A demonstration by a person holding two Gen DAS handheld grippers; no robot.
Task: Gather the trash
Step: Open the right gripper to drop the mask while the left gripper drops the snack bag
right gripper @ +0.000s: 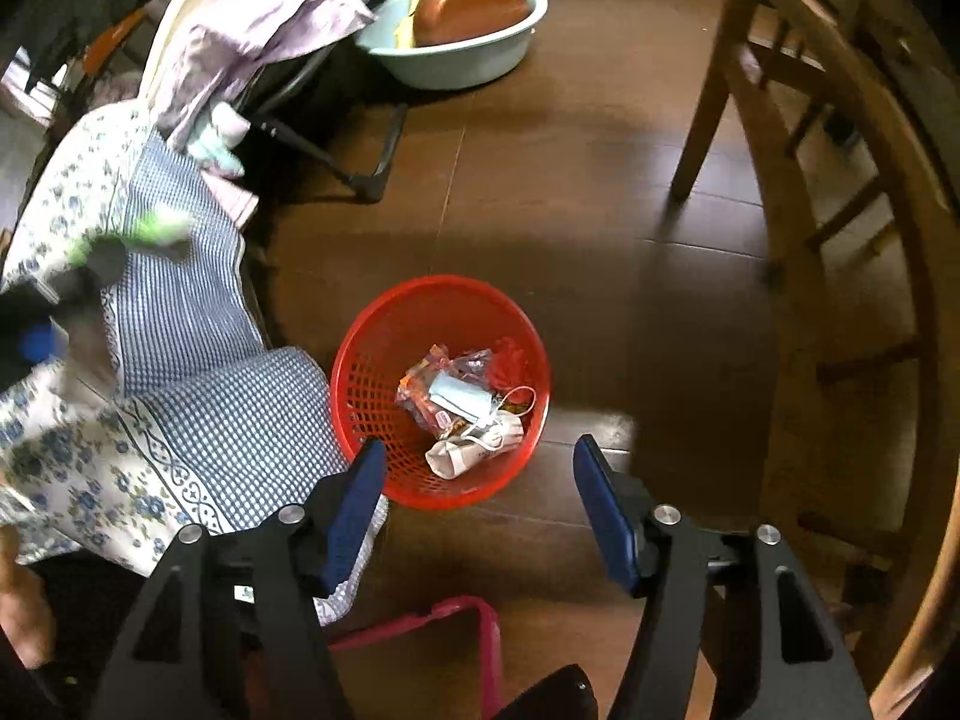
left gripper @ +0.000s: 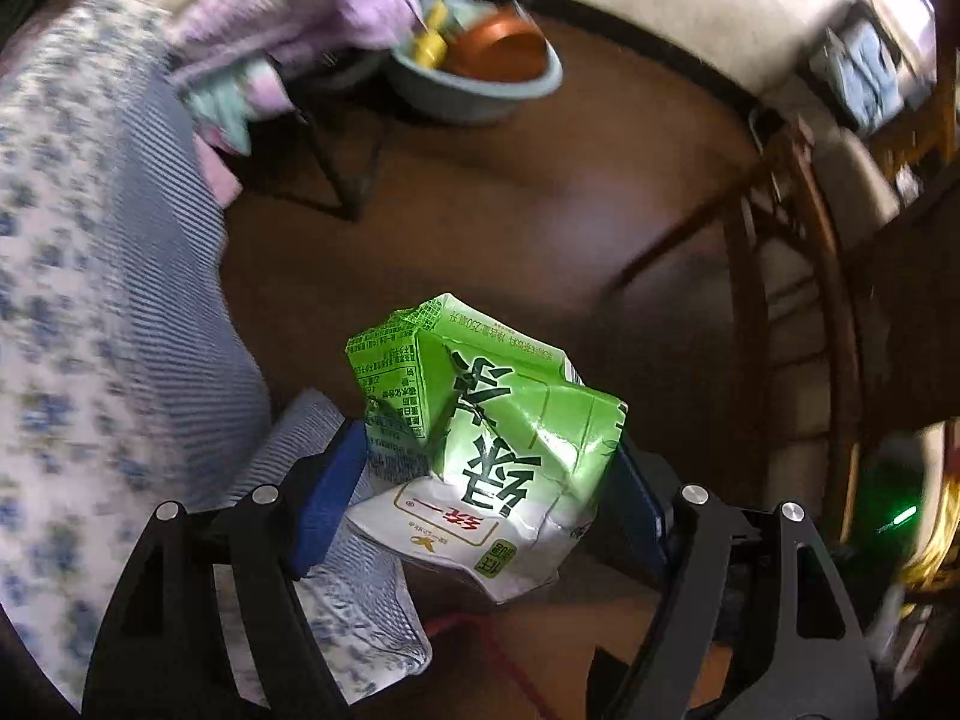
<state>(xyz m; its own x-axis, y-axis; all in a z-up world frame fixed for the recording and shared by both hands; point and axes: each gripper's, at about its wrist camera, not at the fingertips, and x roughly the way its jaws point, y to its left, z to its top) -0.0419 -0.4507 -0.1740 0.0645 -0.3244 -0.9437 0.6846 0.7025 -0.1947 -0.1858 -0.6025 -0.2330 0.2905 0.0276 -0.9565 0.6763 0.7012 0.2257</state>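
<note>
Crushed green paper drink carton [left gripper: 480,438] clamped in left hand-held gripper [left gripper: 489,492]; right hand-held gripper [right gripper: 480,498] apart, above red plastic mesh basket [right gripper: 366,360].

The crushed green-and-white drink carton [left gripper: 486,450] carries the only readable print: big dark characters "綠茶" down its green face, red "統一" in a framed patch on the white end, and a small line containing "250" along one edge. The nutrition panel is too small to read.

The dark wooden floor [right gripper: 600,192] carries a red mesh basket [right gripper: 366,372], a pale green basin [right gripper: 456,69], what looks like a chair leg [right gripper: 708,102], and a draped checked cloth [right gripper: 240,408].
</note>
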